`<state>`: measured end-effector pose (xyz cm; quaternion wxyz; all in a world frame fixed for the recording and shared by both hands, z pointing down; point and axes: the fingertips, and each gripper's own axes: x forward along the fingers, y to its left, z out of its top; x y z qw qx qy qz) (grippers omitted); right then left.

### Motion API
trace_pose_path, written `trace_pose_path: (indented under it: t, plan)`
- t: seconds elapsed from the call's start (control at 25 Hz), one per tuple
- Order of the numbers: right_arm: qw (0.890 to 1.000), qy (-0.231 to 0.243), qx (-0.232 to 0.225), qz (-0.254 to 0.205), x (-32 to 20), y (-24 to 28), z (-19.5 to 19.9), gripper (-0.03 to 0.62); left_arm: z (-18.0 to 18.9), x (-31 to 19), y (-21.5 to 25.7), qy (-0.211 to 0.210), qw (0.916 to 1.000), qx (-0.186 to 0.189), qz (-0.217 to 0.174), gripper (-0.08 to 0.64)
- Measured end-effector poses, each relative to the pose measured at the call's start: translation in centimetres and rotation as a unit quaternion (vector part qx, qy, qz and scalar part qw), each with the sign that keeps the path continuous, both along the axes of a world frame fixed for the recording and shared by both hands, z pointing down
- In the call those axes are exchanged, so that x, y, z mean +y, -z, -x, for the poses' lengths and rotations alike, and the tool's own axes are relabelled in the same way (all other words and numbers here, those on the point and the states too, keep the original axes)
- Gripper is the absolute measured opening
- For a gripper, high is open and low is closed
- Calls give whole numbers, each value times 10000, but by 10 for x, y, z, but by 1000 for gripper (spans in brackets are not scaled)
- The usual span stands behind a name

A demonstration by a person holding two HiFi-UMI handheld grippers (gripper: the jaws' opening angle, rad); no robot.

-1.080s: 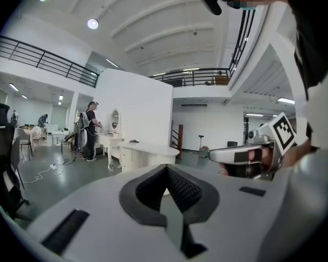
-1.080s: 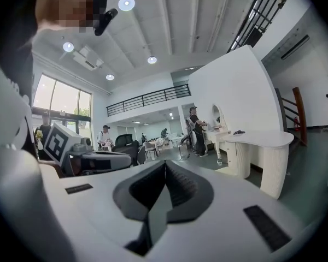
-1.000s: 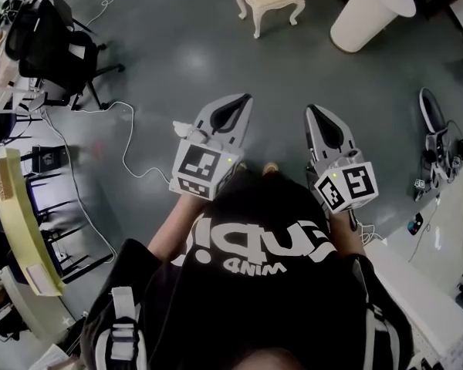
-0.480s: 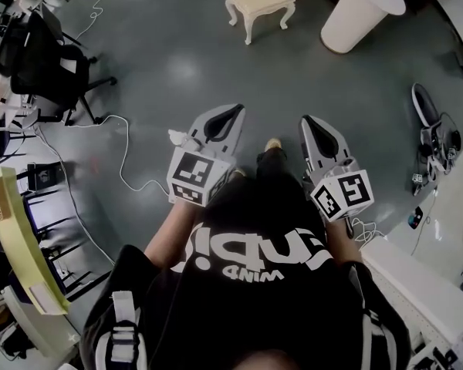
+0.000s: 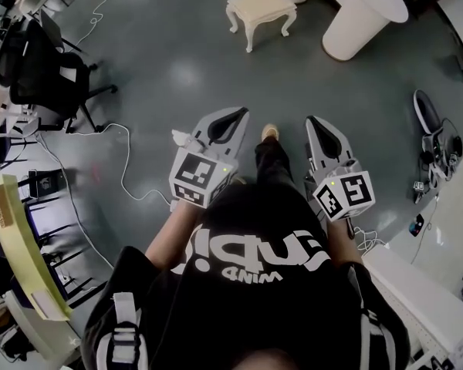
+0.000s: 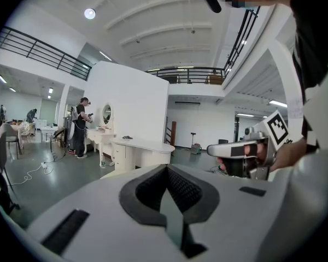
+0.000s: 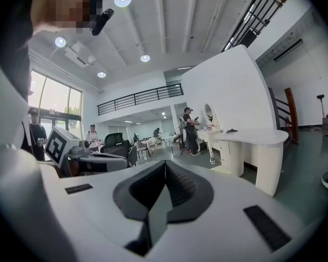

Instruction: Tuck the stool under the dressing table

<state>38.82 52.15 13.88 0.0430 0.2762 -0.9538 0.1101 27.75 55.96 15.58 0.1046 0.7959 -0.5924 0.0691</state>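
Jaws closed and empty on left gripper (image 5: 234, 116) and right gripper (image 5: 315, 123); stool (image 5: 261, 5) well ahead, slightly nearer left, dressing table (image 5: 366, 10) beyond right jaws.

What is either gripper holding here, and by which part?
Nothing. The left gripper and right gripper are both shut and empty; the stool stands apart ahead.

Bare grey floor (image 5: 185, 75) lies open from near centre to the far stool (image 5: 262, 8). Far right, the dressing table (image 5: 366, 18) stands near the stool. Left: an office chair (image 5: 50, 68) and a loose cable (image 5: 125, 156) across the floor. Right: floor clutter (image 5: 436, 141); near right, a white counter (image 5: 417, 280).
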Motion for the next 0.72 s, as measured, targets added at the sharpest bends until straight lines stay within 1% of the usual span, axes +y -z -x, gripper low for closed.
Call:
trace_pose_path:
  t: [0.36, 0.72]
  plan:
    - [10000, -5, 13, 97, -44, -6, 24, 23, 23, -43, -4, 10, 10000, 44, 76, 8]
    - [9998, -40, 31, 184, -110, -2, 39, 22, 41, -110, 4, -13, 10000, 46, 84, 9]
